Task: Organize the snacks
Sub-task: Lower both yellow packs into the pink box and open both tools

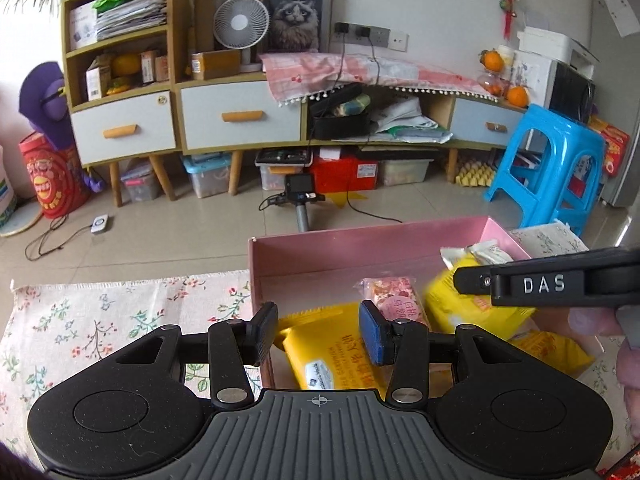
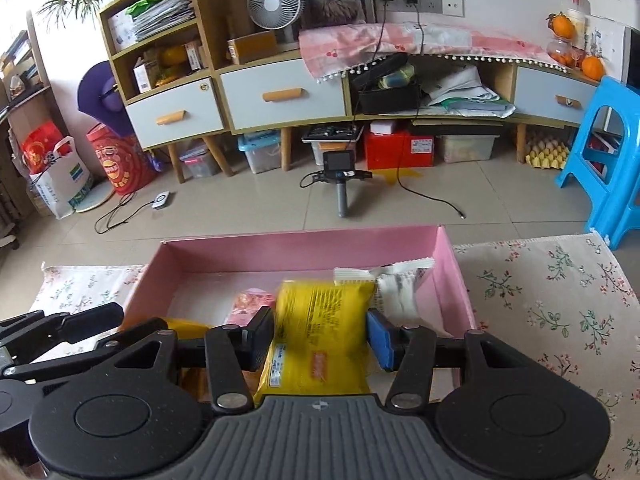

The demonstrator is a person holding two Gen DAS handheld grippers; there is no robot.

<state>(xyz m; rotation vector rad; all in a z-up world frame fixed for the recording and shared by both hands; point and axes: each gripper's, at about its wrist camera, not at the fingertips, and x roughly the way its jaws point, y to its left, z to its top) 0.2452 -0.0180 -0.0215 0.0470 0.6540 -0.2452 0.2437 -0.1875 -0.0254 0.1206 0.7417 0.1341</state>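
A pink box (image 1: 360, 240) (image 2: 300, 244) stands open on the flowered tablecloth (image 1: 100, 320). My left gripper (image 1: 319, 332) hangs low over its near left corner. A yellow snack packet (image 1: 332, 356) lies between its fingers, with a slim gap at the left pad, so the gripper is open. My right gripper (image 2: 320, 332) is shut on another yellow packet (image 2: 320, 320), held over the right half of the box. In the box lie a pink packet (image 1: 394, 296) (image 2: 252, 304) and a white packet (image 1: 486, 252) (image 2: 396, 284).
Another yellow packet (image 1: 552, 352) lies at the right, under the right gripper (image 1: 464, 280). The left gripper (image 2: 100, 318) reaches in from the left in the right wrist view. Beyond the table are a tiled floor, a blue stool (image 1: 548, 168) and a low cabinet (image 1: 240, 116).
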